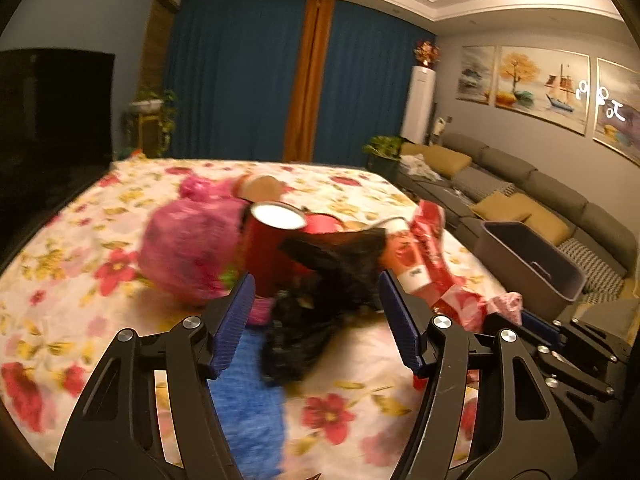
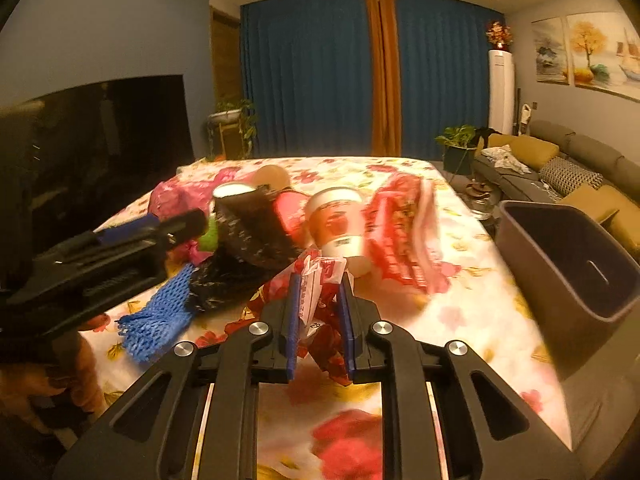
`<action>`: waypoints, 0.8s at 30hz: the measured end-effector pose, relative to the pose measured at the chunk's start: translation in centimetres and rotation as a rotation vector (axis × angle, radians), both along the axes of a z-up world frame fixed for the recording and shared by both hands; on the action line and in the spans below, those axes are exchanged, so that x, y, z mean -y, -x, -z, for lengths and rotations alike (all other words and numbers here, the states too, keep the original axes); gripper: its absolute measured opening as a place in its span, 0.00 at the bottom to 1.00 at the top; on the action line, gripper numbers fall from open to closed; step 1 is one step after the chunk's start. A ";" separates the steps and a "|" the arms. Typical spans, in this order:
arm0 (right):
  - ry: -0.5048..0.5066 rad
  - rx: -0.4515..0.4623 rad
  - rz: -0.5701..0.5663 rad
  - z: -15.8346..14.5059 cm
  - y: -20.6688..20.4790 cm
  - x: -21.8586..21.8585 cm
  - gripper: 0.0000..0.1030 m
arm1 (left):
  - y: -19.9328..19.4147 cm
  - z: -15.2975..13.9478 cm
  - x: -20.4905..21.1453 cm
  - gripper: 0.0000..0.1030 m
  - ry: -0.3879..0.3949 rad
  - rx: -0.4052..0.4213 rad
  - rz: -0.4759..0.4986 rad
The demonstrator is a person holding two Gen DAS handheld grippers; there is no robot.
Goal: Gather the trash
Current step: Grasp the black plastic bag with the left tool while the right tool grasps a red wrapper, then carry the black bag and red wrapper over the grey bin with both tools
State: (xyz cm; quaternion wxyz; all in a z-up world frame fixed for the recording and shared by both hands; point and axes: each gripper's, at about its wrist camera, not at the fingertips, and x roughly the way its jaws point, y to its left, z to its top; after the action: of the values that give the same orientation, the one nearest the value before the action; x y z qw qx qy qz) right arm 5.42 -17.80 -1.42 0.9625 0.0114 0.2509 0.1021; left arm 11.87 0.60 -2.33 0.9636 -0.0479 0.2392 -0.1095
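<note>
While the right gripper (image 2: 320, 312) clamps a crumpled red wrapper (image 2: 320, 280), the grey bin (image 2: 568, 264) lies to its right, and the left gripper (image 1: 316, 320) gapes around a black bag (image 1: 304, 332).

The left gripper (image 1: 316, 300) is hanging low with its blue-padded fingers (image 1: 236, 320) spread wide apart. The right gripper (image 2: 320, 308) is sitting just beside it, its fingers (image 2: 294, 320) pressing close together, clamping a crumpled red and white wrapper (image 2: 318, 292).
</note>
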 end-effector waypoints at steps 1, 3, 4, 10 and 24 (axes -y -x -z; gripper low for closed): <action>-0.003 0.005 0.008 -0.1 0.2 0.5 0.18 | -0.4 0.2 0.3 0.62 0.008 -0.012 0.008; -0.010 0.008 0.020 -0.1 0.4 1.4 0.18 | -1.5 0.5 1.2 0.62 0.014 -0.036 0.015; -0.017 0.008 0.024 -0.1 0.5 1.9 0.18 | -1.8 0.5 1.5 0.62 0.012 -0.042 0.018; -0.036 0.016 0.034 -0.2 0.8 3.4 0.18 | -4.1 1.8 3.2 0.31 -0.016 -0.106 0.028; -0.041 0.059 0.068 -1.2 1.6 5.9 0.18 | -0.5 -1.1 2.3 0.00 0.034 0.005 0.046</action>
State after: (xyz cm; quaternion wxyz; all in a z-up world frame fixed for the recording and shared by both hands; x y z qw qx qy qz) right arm 3.82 -23.67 -0.20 0.9720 0.0368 0.2197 0.0748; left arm 12.36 -1.68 -1.18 0.9604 -0.0587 0.2360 -0.1361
